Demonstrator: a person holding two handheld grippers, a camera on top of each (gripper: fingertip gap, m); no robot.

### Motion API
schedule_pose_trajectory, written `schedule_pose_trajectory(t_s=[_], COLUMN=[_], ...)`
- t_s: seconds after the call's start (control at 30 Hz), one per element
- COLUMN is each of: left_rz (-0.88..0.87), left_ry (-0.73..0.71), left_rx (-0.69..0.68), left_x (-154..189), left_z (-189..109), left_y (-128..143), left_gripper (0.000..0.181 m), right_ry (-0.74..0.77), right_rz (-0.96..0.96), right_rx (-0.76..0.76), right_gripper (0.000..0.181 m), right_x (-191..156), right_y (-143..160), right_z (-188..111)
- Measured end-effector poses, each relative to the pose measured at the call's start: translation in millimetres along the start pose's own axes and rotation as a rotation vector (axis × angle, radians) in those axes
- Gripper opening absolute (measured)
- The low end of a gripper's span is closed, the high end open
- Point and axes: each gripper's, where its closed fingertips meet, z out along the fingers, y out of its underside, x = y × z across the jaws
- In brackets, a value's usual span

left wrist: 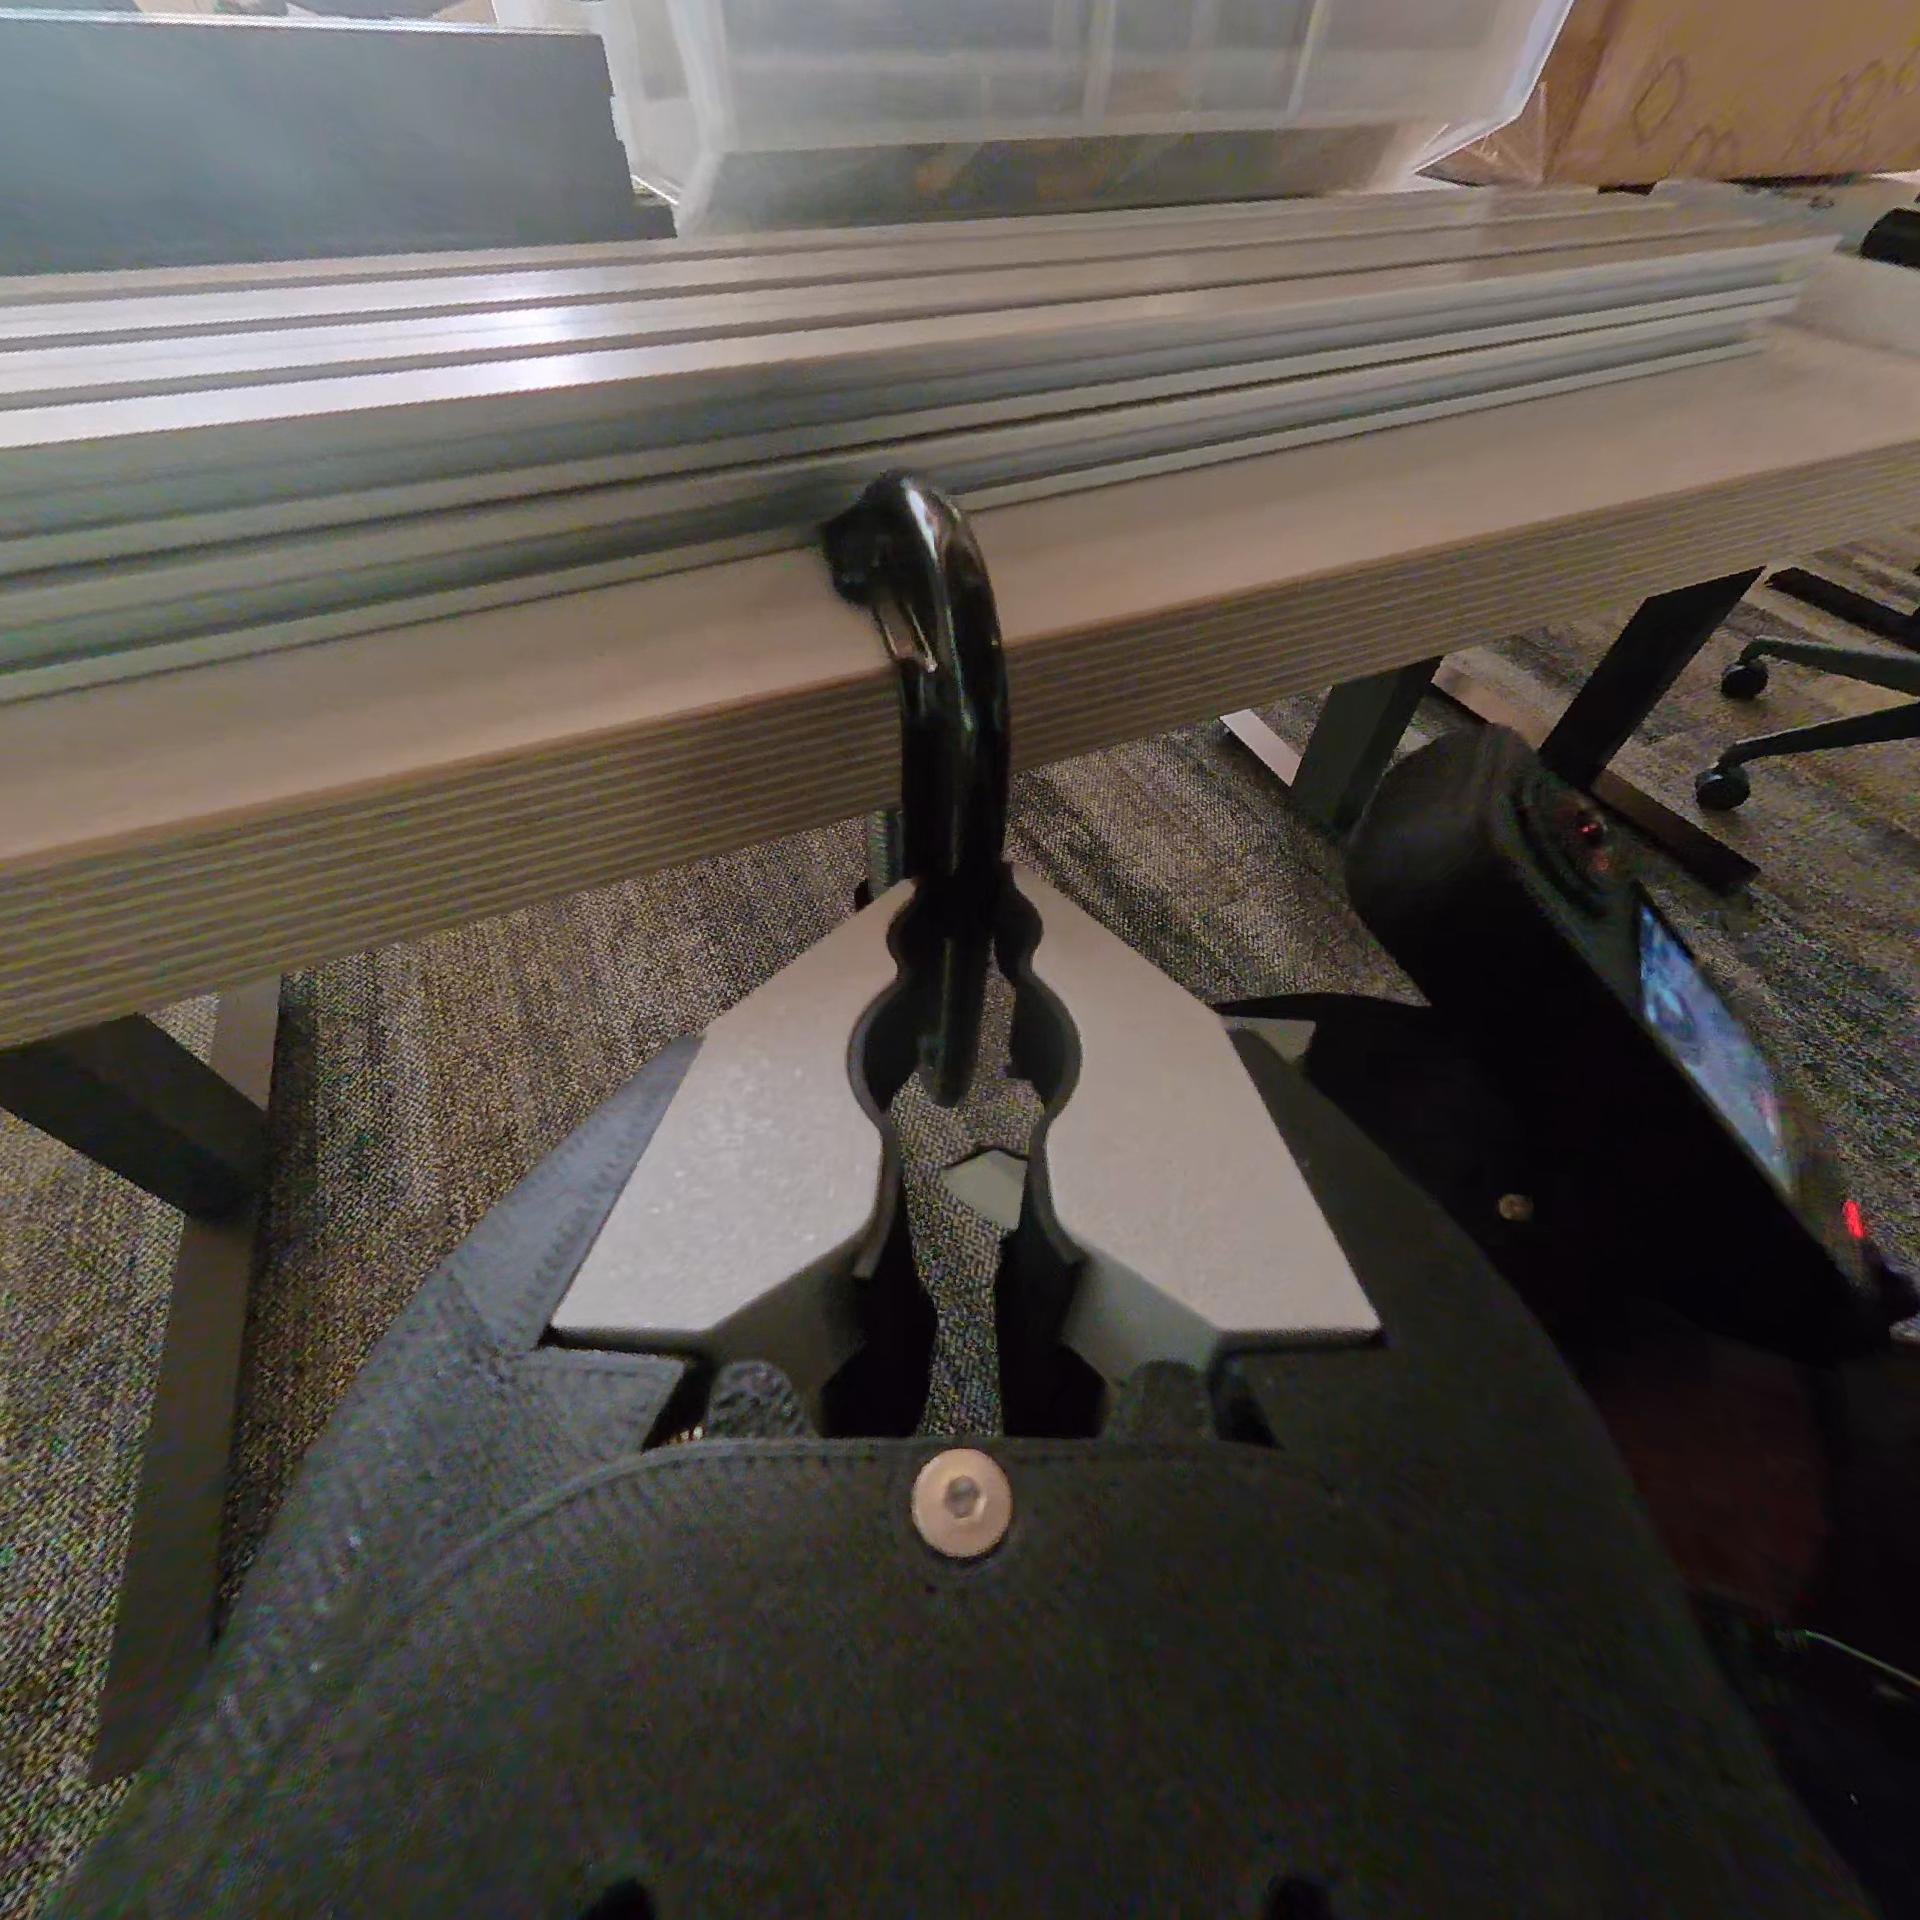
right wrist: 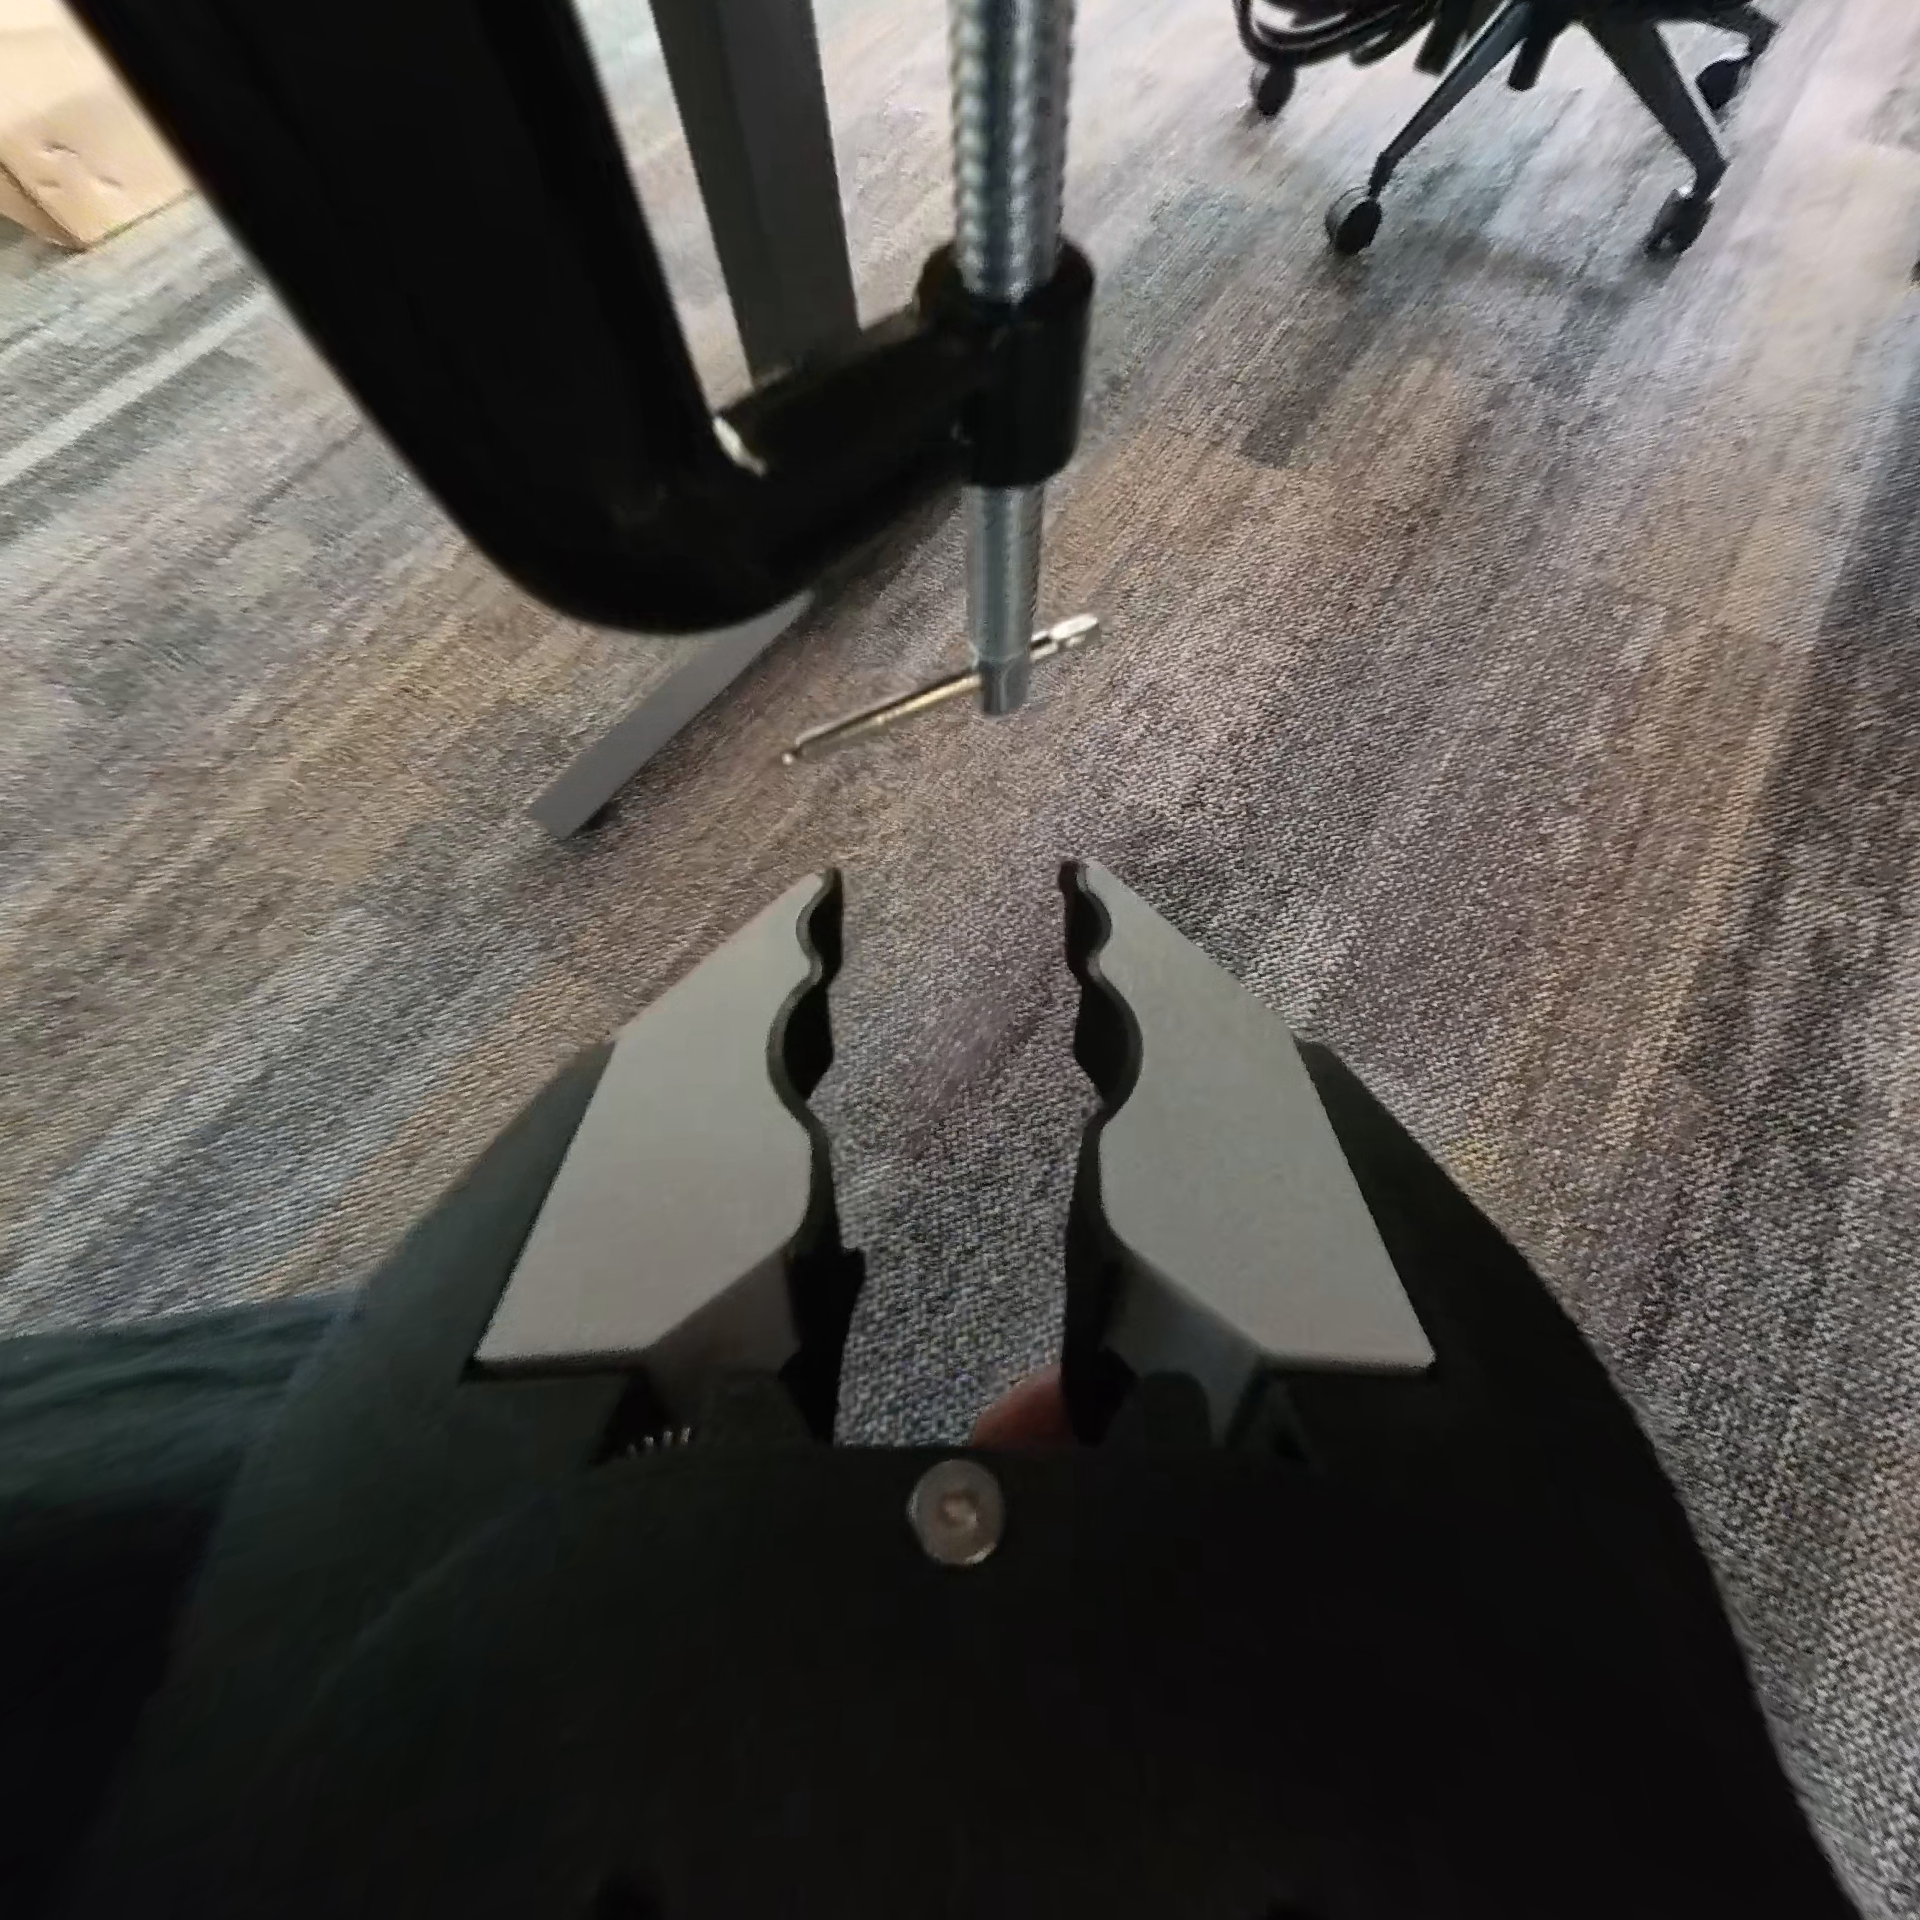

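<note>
A black C-clamp (left wrist: pixel 940 665) hooks over the front edge of a grey wooden table (left wrist: pixel 1351 582), its top jaw against an aluminium rail (left wrist: pixel 520 416) that lies on the table. My left gripper (left wrist: pixel 958 914) is shut on the clamp's frame just below the table edge. In the right wrist view the clamp frame (right wrist: pixel 436 343) curves down to its silver threaded screw (right wrist: pixel 1003 436), which has a sliding metal handle bar (right wrist: pixel 935 691) at its lower end. My right gripper (right wrist: pixel 951 894) is open and empty, below the screw's end and apart from it. The right gripper's body (left wrist: pixel 1621 1039) shows in the left wrist view.
Grey carpet (right wrist: pixel 1455 831) lies below. Table legs (right wrist: pixel 748 187) stand behind the clamp. An office chair base (right wrist: pixel 1538 135) with castors is at the far right. A clear plastic bin (left wrist: pixel 1039 94) and a cardboard box (left wrist: pixel 1745 83) sit behind the rail.
</note>
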Motion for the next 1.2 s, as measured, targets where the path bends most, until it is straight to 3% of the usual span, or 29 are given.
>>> schedule_pose_trajectory(t_s=[0.1,0.27,0.43,0.63,0.83,1.2], left_rz=[0.004,-0.029,-0.024,-0.001,0.011,0.05], left_ry=[0.007,0.037,0.036,0.02,0.021,0.015], left_rx=[0.001,0.018,0.02,0.017,0.018,0.02], left_x=[3,6,6,5,5,6], left_z=[0,0,0,0,0,1], left_y=[0,0,-1,-1,-1,-1], left_gripper=[0.022,0.024,0.024,0.022,0.022,0.021], right_ry=[-0.022,-0.052,0.045,0.119,0.065,0.006], right_rz=[0.028,0.032,0.001,-0.025,-0.09,-0.253], right_rx=[0.001,-0.009,0.002,0.033,0.104,0.114], right_gripper=[0.048,0.074,0.091,0.075,0.051,0.05], right_x=[-2,-18,-12,0,-6,-4], right_y=[-1,1,-5,-17,-22,-23], right_z=[2,12,23,29,30,26])
